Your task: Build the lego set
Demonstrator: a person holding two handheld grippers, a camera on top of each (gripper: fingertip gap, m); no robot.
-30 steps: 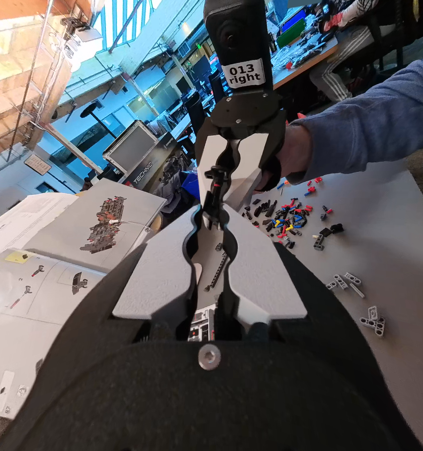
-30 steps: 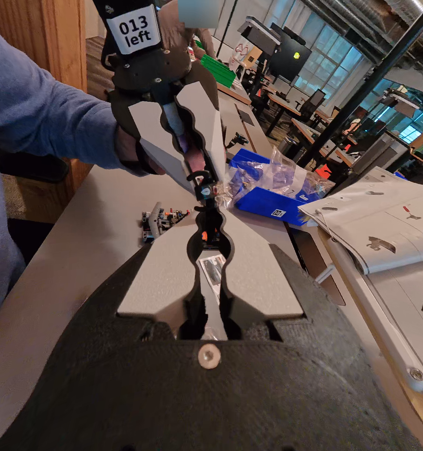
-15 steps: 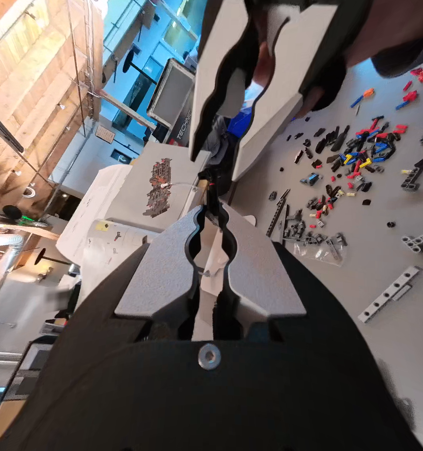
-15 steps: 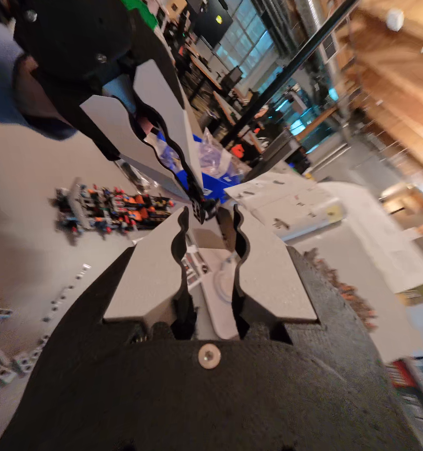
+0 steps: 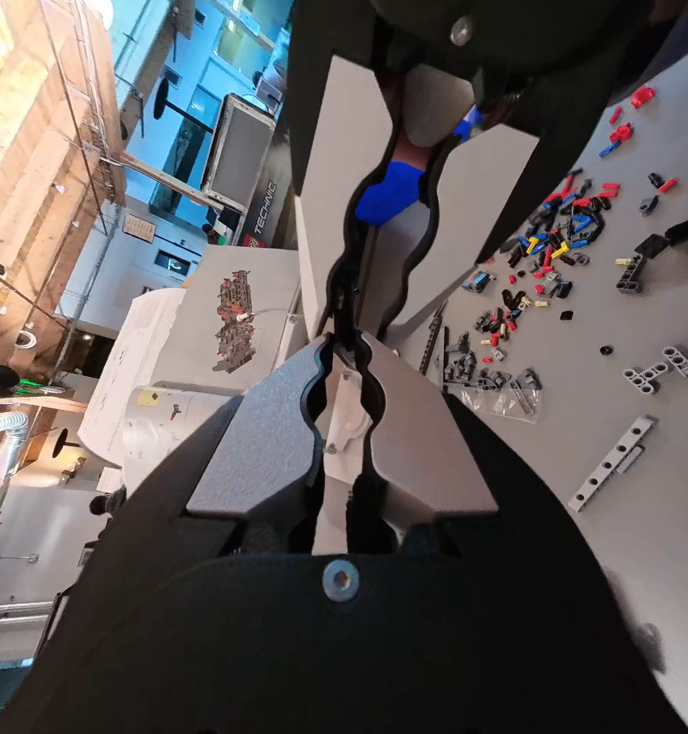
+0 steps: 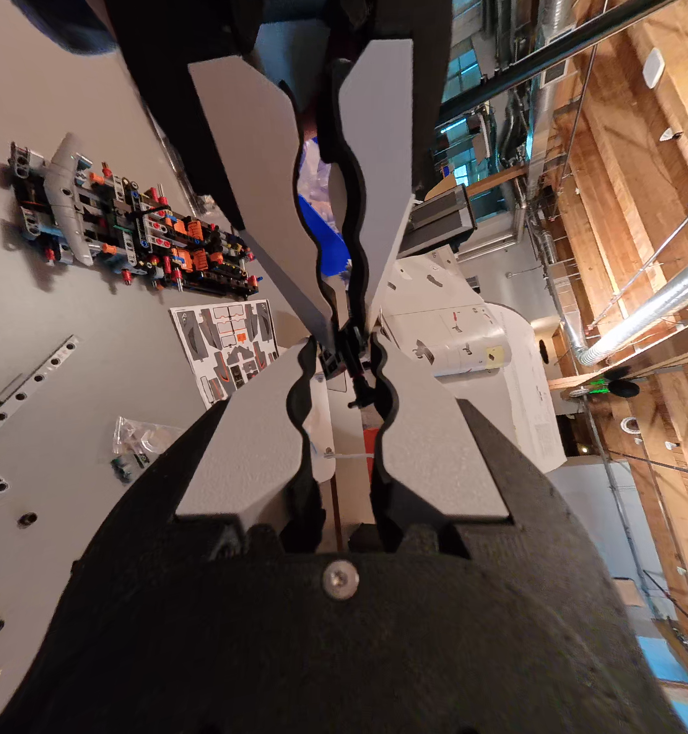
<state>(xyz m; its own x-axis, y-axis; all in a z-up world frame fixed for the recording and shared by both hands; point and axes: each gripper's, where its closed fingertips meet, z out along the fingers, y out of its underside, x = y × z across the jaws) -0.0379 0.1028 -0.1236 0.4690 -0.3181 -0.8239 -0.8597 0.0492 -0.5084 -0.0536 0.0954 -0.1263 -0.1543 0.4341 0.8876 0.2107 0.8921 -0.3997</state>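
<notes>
- My left gripper [image 5: 344,343] has its jaws nearly together at the tips, pinching a small black lego sub-assembly [image 5: 346,317] between them.
- My right gripper [image 6: 344,349] meets it tip to tip from the opposite side. Its jaws stand a little apart around the same piece; in the right wrist view the piece [image 6: 344,357] shows as a dark block with a thin black pin reaching back between my fingers. I cannot tell whether the right pads actually press on it.
- In the left wrist view the right gripper [image 5: 346,302] fills the upper middle, its tips against mine; in the right wrist view the left gripper [image 6: 348,321] does the same.
- Both views are strongly tilted; the grey table [image 5: 632,536] runs along one side of each.
- A sticker sheet [image 6: 227,349] lies flat on the table near the tips.
- The partly built model [image 6: 127,226], grey, black and orange, lies beyond the sheet.
- A scatter of loose small parts [image 5: 553,246], red, blue, yellow and black, lies on the table, well apart from the held piece.
- A long grey beam with holes [image 5: 612,462] and a clear parts bag [image 5: 501,397] lie nearer.
- The open instruction booklet [image 5: 231,325] lies off the other side.
</notes>
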